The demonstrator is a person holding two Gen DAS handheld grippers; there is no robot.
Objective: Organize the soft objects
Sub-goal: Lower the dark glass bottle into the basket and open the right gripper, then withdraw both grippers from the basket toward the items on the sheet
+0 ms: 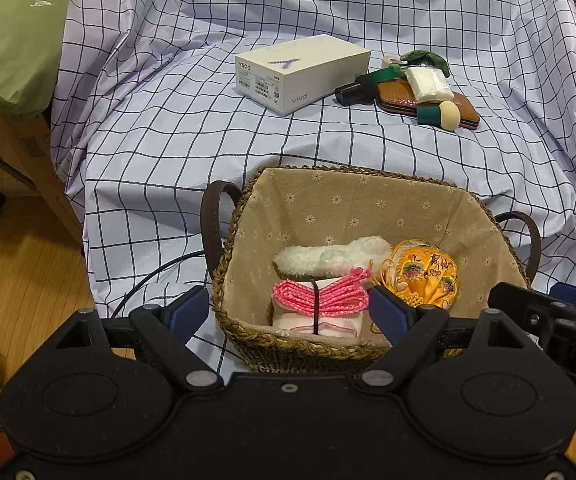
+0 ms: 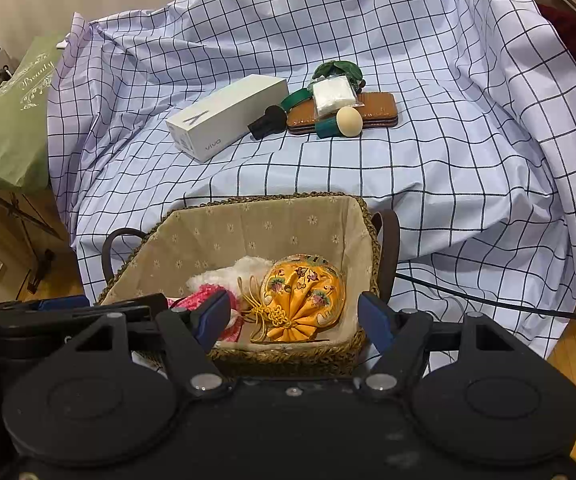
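Basket (image 1: 368, 200), near: white fluffy item (image 1: 328, 258), pink cord bundle (image 1: 320, 298), orange pouch (image 2: 308, 296). Far: white box (image 1: 300, 72). Left gripper (image 1: 288, 312) and right gripper (image 2: 294, 320) released, empty.

one basket (image 1: 248, 336), three soft items inside, one box (image 1: 300, 72).

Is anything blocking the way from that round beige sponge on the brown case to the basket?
Nothing visible does. Between the sponge and the basket lies only bare checked cloth; the white box sits off to one side.
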